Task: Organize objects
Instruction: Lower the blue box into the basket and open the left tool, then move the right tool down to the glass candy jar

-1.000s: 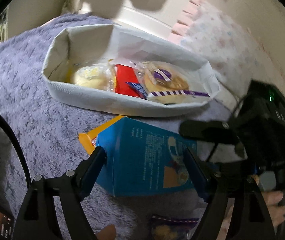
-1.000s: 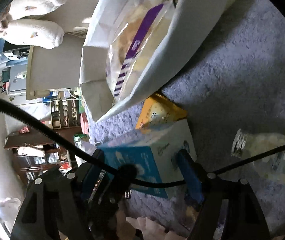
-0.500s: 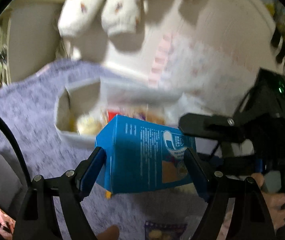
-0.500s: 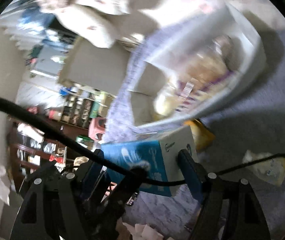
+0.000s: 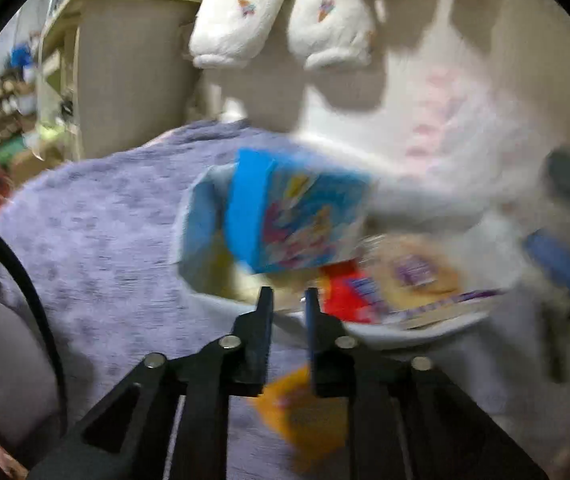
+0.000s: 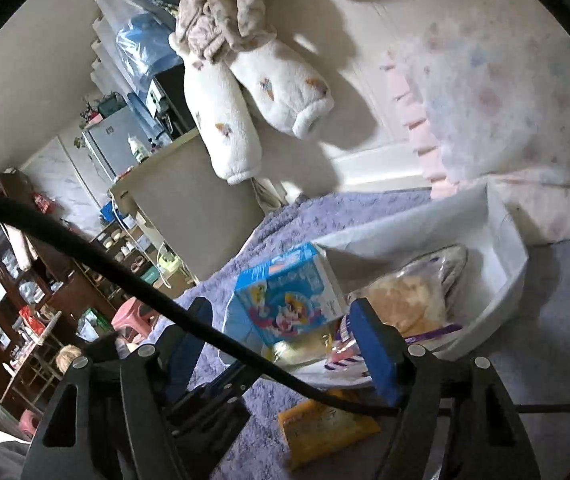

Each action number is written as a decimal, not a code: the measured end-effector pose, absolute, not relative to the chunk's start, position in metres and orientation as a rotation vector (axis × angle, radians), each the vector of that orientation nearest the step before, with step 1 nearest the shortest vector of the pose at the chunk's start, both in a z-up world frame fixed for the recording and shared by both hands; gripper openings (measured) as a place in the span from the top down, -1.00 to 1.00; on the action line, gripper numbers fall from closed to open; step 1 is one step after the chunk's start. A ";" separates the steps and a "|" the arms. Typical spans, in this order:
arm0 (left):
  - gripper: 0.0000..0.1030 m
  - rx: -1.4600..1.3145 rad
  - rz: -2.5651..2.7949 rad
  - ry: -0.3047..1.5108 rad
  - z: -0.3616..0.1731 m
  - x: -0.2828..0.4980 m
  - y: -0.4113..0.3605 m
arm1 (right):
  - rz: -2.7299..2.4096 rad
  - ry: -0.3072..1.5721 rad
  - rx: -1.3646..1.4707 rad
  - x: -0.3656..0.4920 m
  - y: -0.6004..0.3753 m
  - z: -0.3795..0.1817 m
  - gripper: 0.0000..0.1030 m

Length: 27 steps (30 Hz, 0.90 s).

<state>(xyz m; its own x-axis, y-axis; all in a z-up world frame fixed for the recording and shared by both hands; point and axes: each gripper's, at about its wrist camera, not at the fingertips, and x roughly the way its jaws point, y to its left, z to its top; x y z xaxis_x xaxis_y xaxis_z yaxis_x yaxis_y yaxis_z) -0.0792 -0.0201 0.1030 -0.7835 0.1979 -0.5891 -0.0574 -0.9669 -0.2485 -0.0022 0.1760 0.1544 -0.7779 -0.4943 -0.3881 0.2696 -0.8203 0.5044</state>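
Nearest: yellow packet (image 6: 327, 434) flat on the purple blanket (image 5: 97, 240), under a black cable (image 6: 125, 280) crossing the right view. Left gripper (image 5: 288, 300): jaws just snapped nearly together, nothing between them. Right gripper (image 6: 281, 320): jaws have narrowed a little, still parted, empty. Beyond both, clear of the fingers, the blue box (image 6: 289, 296) sits tilted at the near end of the white bin (image 6: 513, 260), on the wrapped snacks (image 6: 409, 304). Farther back, plush legs (image 6: 285, 88) hang.
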 end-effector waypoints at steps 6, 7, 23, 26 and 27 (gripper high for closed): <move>-0.24 -0.933 2.720 -0.503 0.118 -0.070 -0.028 | -2.571 -0.595 0.838 0.003 0.189 0.166 -0.37; -0.24 -0.951 2.704 -0.526 0.118 -0.069 -0.030 | -2.562 -0.590 0.901 0.002 0.190 0.165 -0.37; -0.24 -1.391 2.620 -0.311 0.068 -0.029 -0.007 | -2.562 -0.523 1.667 0.016 0.265 0.106 -0.37; -0.24 -1.462 2.597 -0.275 0.050 -0.035 -0.004 | -2.455 -0.581 1.770 0.008 0.275 0.085 -0.37; -0.24 -1.496 2.589 -0.257 0.043 -0.037 -0.004 | -2.434 -0.593 1.783 0.005 0.275 0.080 -0.37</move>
